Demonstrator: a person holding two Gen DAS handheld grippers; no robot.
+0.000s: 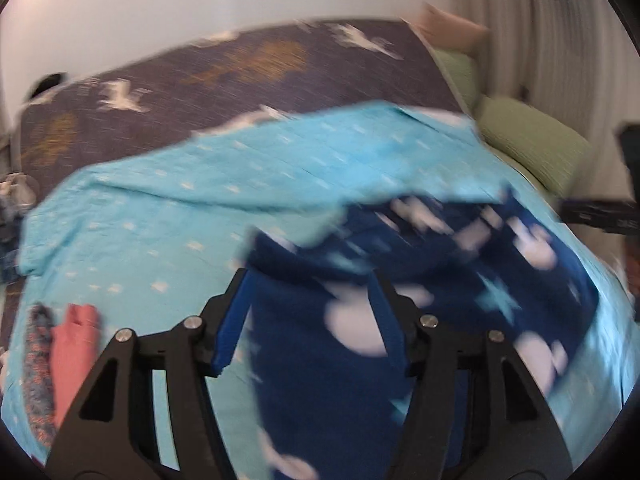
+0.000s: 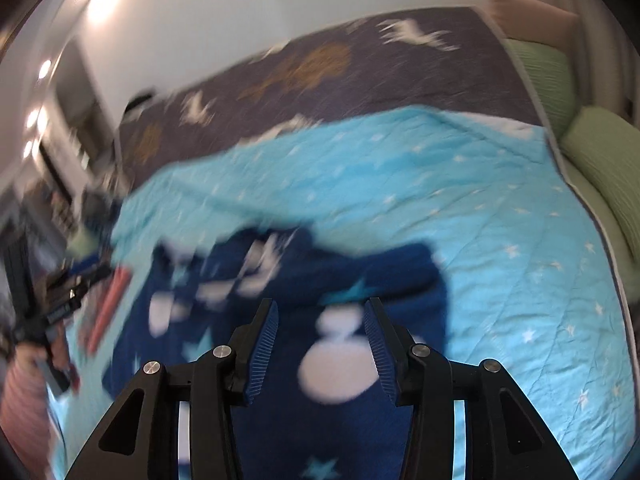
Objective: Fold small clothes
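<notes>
On the bed, the light blue quilt [image 2: 500, 240] is spread as the landmark, the dark blue garment [image 2: 288, 288] is seen rumpled and unfolded on its near side, folding judged barely begun, while left gripper [image 1: 310, 312] and right gripper [image 2: 322, 332] fingers are held apart, gripping nothing.

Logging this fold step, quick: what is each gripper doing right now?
Left gripper: jaws open, over the dark blue fleece garment with white blobs, not gripping it.
Right gripper: jaws open, above the same garment.
</notes>
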